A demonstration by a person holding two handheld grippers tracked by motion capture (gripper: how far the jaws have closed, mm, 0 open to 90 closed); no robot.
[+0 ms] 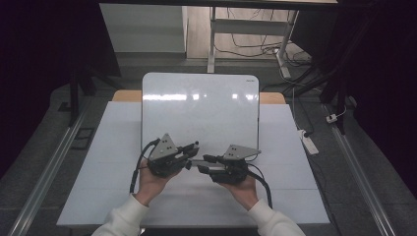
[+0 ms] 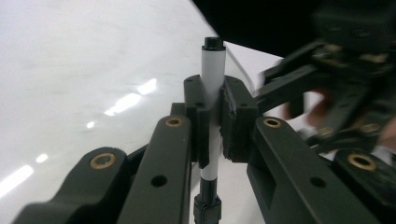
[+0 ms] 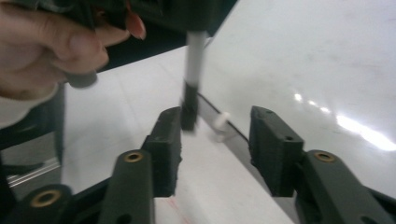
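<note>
So the left tongs (image 2: 212, 123) are clamped tight on a slim white marker pen with black ends (image 2: 213, 70), holding it just above the glossy white rectangular whiteboard (image 1: 196, 105) lying on the pale desk (image 1: 115, 147). The right tongs (image 3: 215, 140) are spread apart, nothing pinched; the marker's dark lower end hangs right by one jaw, touching or not, can't tell. Both hands sit close together near the board's front edge.
</note>
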